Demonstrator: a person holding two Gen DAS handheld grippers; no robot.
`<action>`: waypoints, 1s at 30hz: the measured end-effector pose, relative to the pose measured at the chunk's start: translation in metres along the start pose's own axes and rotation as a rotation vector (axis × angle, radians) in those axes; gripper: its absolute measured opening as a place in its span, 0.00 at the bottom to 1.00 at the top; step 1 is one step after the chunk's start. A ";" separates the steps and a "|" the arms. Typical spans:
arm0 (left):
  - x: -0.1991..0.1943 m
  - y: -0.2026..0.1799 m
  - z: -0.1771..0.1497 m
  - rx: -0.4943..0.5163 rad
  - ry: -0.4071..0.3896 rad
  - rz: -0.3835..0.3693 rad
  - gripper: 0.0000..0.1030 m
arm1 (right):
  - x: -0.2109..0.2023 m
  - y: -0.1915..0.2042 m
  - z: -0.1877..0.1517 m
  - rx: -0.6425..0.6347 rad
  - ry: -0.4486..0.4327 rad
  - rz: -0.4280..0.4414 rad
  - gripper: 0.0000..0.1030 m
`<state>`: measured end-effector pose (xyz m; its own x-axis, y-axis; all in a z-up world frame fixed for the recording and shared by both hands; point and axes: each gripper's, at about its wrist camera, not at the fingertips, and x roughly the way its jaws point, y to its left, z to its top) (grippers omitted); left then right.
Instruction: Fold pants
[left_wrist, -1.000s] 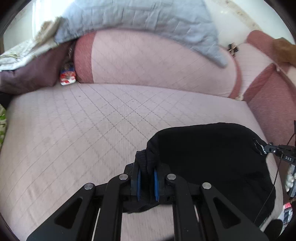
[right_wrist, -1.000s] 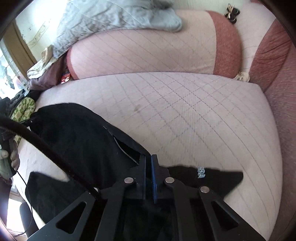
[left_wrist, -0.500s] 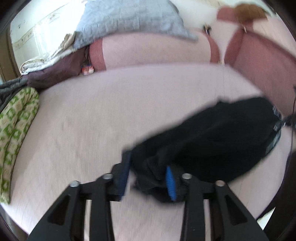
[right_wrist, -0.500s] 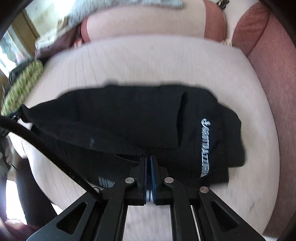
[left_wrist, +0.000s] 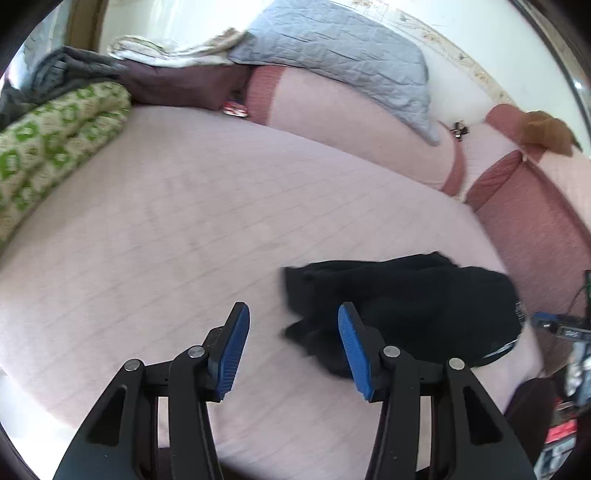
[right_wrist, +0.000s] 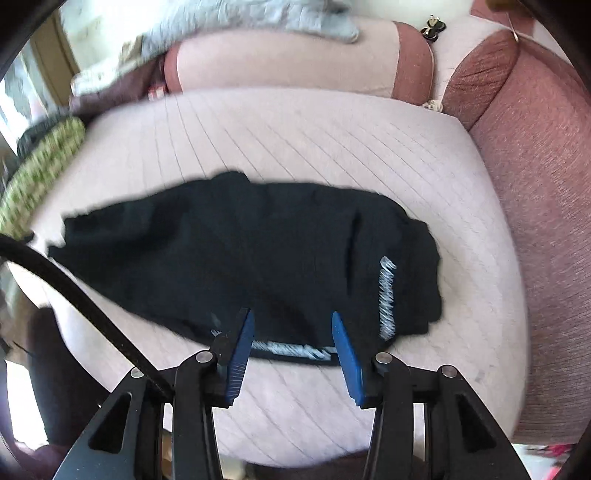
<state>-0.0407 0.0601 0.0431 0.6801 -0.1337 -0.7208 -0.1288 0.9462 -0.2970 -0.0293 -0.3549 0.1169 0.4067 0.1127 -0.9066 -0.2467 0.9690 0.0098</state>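
Note:
The black pants (right_wrist: 258, 258) lie folded in a compact bundle on the pink quilted sofa seat (right_wrist: 332, 140), with white lettering on the waistband and one side. My right gripper (right_wrist: 291, 328) is open and empty, just in front of the near edge of the pants. In the left wrist view the pants (left_wrist: 406, 314) lie to the right. My left gripper (left_wrist: 291, 325) is open and empty, its right finger in front of the bundle's left end.
A green patterned cushion (left_wrist: 48, 147) and dark clothes (left_wrist: 66, 70) lie at the seat's left end. A grey-blue quilt (left_wrist: 332, 48) drapes over the backrest. The red sofa arm (right_wrist: 535, 166) rises on the right. The seat's front edge (right_wrist: 295, 443) is close below the grippers.
Both grippers have let go of the pants and opened wide. The pants now lie folded on the seat, and both grippers have pulled back from them.

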 end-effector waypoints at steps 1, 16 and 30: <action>0.009 -0.012 0.000 0.014 0.008 -0.026 0.48 | 0.003 0.003 0.004 0.017 -0.007 0.026 0.46; 0.065 -0.011 -0.055 -0.080 0.098 0.039 0.48 | 0.101 0.201 0.077 -0.181 0.106 0.512 0.46; 0.054 -0.015 -0.060 -0.104 0.072 -0.003 0.51 | 0.179 0.302 0.141 -0.173 0.106 0.470 0.34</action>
<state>-0.0455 0.0207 -0.0287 0.6272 -0.1607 -0.7621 -0.2037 0.9106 -0.3597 0.0929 -0.0114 0.0167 0.1275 0.4957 -0.8591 -0.5271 0.7676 0.3647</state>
